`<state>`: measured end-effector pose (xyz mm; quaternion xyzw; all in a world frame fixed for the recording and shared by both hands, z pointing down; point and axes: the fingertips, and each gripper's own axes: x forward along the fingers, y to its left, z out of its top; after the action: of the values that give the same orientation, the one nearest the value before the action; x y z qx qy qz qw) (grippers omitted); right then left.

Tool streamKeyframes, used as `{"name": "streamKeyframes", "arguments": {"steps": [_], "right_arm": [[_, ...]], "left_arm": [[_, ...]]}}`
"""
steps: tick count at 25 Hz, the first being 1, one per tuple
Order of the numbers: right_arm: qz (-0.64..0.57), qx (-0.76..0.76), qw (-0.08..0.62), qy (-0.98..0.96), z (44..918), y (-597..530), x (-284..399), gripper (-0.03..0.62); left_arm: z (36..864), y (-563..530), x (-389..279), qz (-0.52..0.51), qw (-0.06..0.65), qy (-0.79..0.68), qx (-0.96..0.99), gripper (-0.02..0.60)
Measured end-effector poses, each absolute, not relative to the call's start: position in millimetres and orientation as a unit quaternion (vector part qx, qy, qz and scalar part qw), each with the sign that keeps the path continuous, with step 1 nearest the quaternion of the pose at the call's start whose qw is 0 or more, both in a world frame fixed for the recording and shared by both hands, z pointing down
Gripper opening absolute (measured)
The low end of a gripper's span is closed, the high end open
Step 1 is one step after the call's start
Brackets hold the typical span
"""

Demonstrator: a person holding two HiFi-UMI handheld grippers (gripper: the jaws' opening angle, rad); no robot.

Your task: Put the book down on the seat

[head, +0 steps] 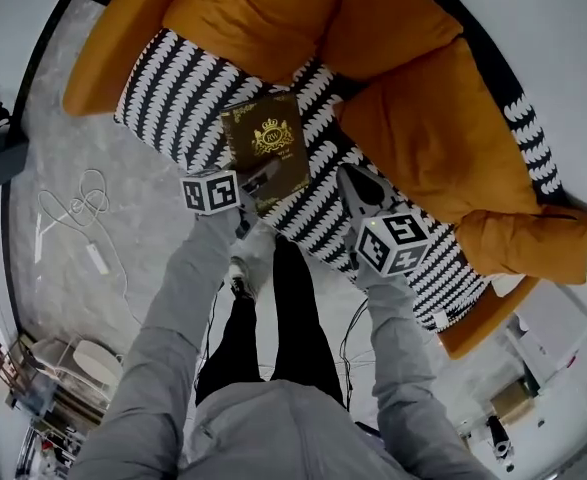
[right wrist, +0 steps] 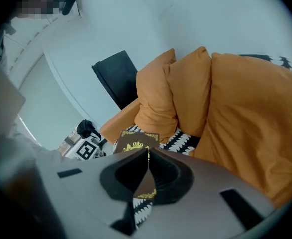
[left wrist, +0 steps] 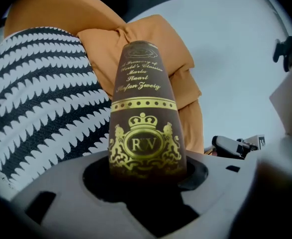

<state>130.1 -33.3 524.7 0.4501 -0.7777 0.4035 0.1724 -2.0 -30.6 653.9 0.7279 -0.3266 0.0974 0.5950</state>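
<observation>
Head view: the left tool [head: 261,175] grips the near edge of the book [head: 268,138], which reaches out ahead of it, cover up, over the black-and-white patterned seat [head: 168,78]. The right tool [head: 358,186] hangs just beside the left tool, on its right, off the book. The orange cushions [head: 413,118] lie beyond both tools, against the back of the seat.

Left gripper view: the jaws stand fairly wide and are closed on the book's near end, which fills the gap between them. The cover runs straight away from the tool. The seat's pattern lies below and to the left of it.

Right gripper view: the jaws are pressed together, tip to tip, with nothing between them. The book shows just past the tips, low over the seat.

Judgement: this is the lowering step, with the book brought over its place but not let go. No view shows whether its underside touches the seat. The next move calls for easing the left tool down until the book lies flat, then opening the jaws and drawing straight back so the cover does not drag.
</observation>
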Motion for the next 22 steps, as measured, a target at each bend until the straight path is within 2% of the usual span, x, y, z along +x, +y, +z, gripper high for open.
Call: {"name": "streamKeyframes", "arguments": {"steps": [11,15,22], "right_arm": [[0.417,0.428,0.182,-0.781,547.4,-46.4,106.4,0.031],[0.418,0.424,0.19,-0.781,546.3,-43.5,104.2,0.031],[0.418,0.422,0.191,-0.782,553.9,-36.6,94.8,0.031]], "left_arm": [[689.3,-34.3,-9.9,0.1,0.616,-0.314,0.716,0.247],[693.7,-29.6,-17.1,0.119,0.614,-0.324,0.709,0.316],[707.0,-19.2,-42.7,0.141,0.613,-0.345,0.696,0.335]]}}
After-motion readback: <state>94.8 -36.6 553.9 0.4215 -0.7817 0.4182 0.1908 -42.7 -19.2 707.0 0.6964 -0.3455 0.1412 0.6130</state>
